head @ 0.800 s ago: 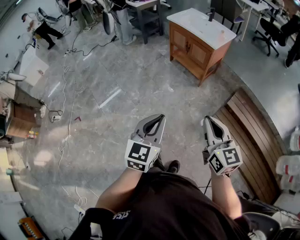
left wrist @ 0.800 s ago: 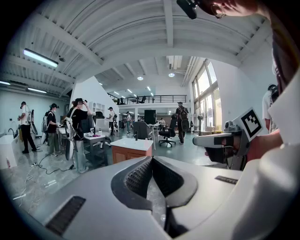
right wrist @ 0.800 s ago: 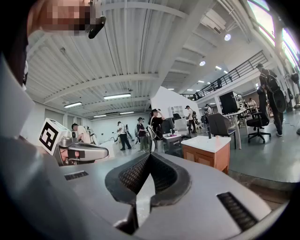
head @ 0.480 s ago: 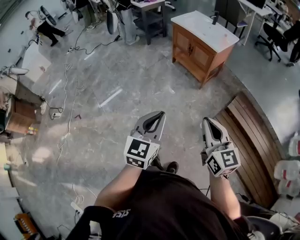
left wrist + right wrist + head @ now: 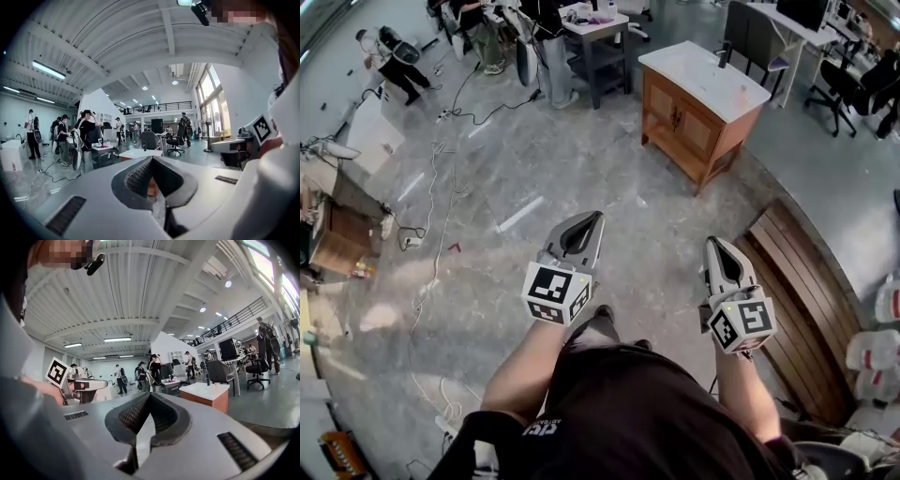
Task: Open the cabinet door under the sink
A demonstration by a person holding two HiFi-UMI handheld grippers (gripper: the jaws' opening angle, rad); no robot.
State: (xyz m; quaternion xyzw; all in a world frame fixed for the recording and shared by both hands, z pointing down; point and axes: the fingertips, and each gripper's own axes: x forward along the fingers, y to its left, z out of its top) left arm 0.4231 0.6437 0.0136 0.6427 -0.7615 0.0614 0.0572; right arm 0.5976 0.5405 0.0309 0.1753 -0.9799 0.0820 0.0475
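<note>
A wooden sink cabinet [image 5: 698,111] with a white top and a dark tap stands far ahead on the grey floor, its two doors [image 5: 680,112] closed. It also shows small in the right gripper view as the cabinet [image 5: 208,397], and just past the jaws in the left gripper view as the cabinet [image 5: 140,154]. My left gripper [image 5: 592,221] is held out in front of the person, shut and holding nothing. My right gripper [image 5: 714,246] is beside it, also shut and holding nothing. Both are well short of the cabinet.
A curved wooden platform [image 5: 802,281] runs along the right. Cables [image 5: 441,187] trail over the floor at left. Several people [image 5: 389,56] stand near tables [image 5: 591,28] at the back. Office chairs [image 5: 834,70] stand at the far right.
The person has walked forward, and the cabinet and platform sit a little nearer. The left gripper has risen and moved forward and left. The right gripper holds its place.
</note>
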